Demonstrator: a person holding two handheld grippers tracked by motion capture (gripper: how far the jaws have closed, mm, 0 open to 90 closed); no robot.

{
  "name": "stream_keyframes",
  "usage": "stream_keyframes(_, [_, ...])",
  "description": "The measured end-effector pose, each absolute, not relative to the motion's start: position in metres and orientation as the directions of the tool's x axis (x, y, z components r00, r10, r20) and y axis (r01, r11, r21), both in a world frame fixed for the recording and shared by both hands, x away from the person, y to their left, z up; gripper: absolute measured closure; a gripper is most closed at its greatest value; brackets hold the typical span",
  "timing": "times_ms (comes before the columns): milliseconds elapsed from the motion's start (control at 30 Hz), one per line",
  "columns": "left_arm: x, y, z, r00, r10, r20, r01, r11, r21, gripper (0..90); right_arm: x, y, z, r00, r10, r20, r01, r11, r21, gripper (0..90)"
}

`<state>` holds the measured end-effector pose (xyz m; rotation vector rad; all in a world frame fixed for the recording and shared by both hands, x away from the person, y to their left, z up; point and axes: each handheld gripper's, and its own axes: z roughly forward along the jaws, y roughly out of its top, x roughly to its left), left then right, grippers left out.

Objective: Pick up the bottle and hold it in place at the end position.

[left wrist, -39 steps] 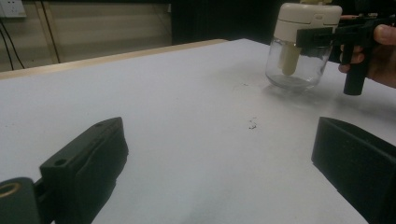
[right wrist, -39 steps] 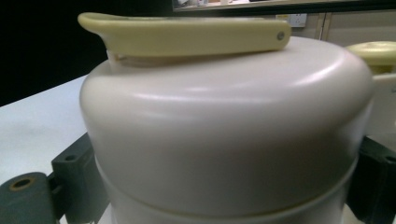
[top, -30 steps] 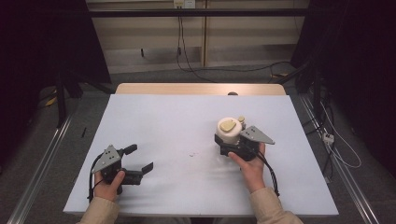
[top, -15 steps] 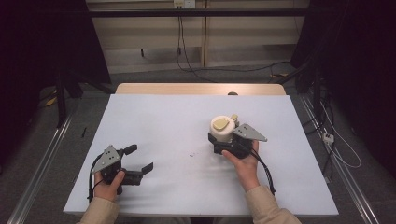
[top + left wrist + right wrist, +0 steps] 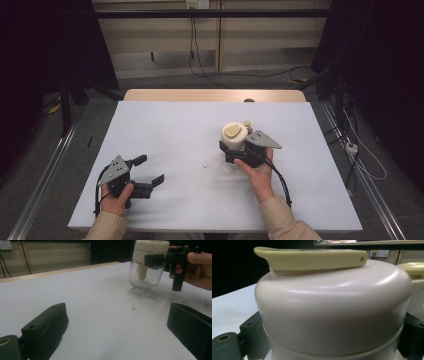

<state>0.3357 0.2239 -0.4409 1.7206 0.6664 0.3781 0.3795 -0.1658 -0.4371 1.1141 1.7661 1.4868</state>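
High view: right of frame centre, the right gripper (image 5: 235, 148) clamps the clear glass jar with a cream lid (image 5: 234, 136) on the white table (image 5: 175, 130). Lower left, the left gripper (image 5: 150, 170) rests, jaws apart.

Left gripper view: jar upper right, standing on the table.

Right gripper view: the lid sits centred between both jaws.

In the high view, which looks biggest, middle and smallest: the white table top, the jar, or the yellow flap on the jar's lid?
1. White table top, by far the largest.
2. Jar, held between the right gripper's jaws.
3. Yellow flap on its lid, the smallest.
All three differ plainly in size.
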Motion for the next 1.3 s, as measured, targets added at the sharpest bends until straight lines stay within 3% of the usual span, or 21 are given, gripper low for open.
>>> stream_keyframes(1300, [0.336, 0.226, -0.442, 0.784, 0.614, -0.094, 0.226, -0.141, 0.964, 2.9, 0.396, -0.149, -0.436, -0.506, 0.858, 0.089, 0.230, 0.035, 0.973, 6.7])
